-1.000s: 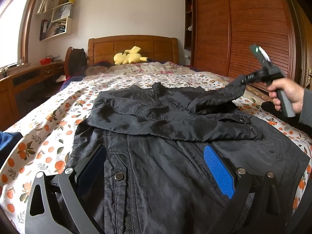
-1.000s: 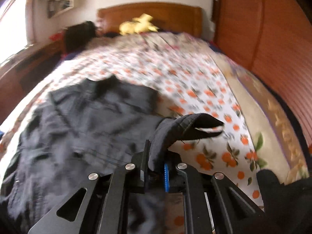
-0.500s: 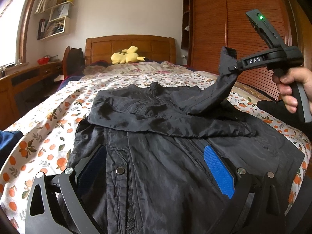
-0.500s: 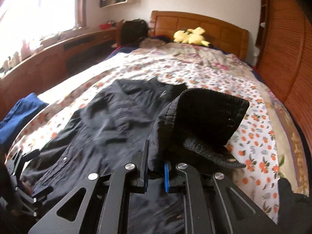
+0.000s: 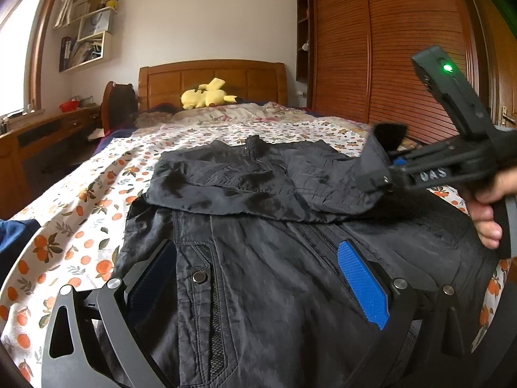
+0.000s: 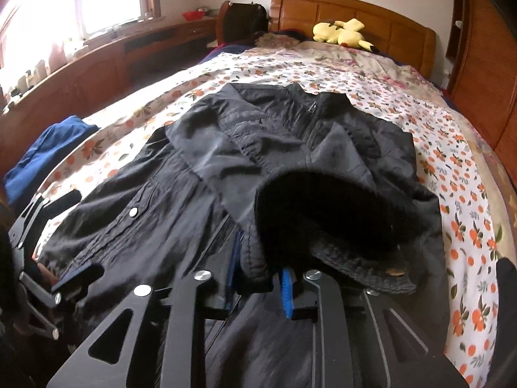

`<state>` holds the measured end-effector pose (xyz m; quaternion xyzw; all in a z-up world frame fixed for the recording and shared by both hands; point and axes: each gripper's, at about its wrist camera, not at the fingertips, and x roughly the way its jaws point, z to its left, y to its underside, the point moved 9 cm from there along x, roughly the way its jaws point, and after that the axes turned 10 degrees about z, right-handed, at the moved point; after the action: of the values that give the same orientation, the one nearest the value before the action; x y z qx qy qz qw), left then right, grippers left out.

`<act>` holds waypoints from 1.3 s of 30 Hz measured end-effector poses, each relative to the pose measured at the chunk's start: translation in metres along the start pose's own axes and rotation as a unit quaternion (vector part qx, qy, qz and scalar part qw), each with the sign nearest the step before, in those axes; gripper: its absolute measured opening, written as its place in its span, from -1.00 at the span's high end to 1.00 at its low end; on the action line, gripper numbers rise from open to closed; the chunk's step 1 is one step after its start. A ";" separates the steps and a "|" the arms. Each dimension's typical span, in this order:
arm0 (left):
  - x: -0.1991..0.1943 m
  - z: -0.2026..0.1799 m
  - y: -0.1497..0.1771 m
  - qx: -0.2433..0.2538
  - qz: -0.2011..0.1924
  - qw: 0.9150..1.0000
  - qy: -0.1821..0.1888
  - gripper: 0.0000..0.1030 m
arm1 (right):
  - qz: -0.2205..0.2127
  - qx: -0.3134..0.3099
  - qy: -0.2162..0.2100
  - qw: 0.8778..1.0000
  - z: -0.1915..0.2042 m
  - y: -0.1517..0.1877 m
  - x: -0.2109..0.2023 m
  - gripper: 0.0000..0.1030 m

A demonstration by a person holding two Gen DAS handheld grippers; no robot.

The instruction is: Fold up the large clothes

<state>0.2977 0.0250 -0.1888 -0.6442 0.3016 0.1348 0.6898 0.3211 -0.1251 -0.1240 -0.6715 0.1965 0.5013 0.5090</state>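
The left gripper is hovering low over the near hem of a black jacket, which is lying flat on a flowered bedspread. Its jaws are standing wide apart with nothing between them; the jacket's front is simply showing in the gap beneath. The jacket's long axis is running straight ahead of these jaws, hem nearest, collar farthest.

Ahead and to the right, a hand is holding the right gripper, which is the nearer one to the sleeve cuff. Its jaws are opening, and the cuff's edge is sitting between them, draping forward over the jacket's chest. Whether the pads are pressing the fabric is hard to make out, since the cuff is covering them.

Beyond the collar, a yellow plush toy is lying by the headboard.
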 end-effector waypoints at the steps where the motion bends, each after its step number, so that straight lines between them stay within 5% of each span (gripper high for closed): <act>1: 0.000 0.000 0.000 0.000 0.000 1.000 0.000 -0.95 | -0.002 0.002 -0.002 1.000 0.001 0.003 -0.002 0.48; 20: -0.011 -0.018 -0.003 0.016 -0.002 1.000 -0.018 -0.95 | -0.027 0.020 0.024 0.999 -0.038 0.079 -0.054 0.18; 39: 0.010 -0.128 -0.020 0.089 0.042 0.995 0.018 -0.95 | -0.040 0.091 0.047 0.994 -0.126 0.127 -0.036 -0.14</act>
<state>0.2854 -0.1037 -0.1770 -0.5696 0.3511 0.1246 0.7327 0.2672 -0.2961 -0.1565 -0.6524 0.2381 0.4289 0.5777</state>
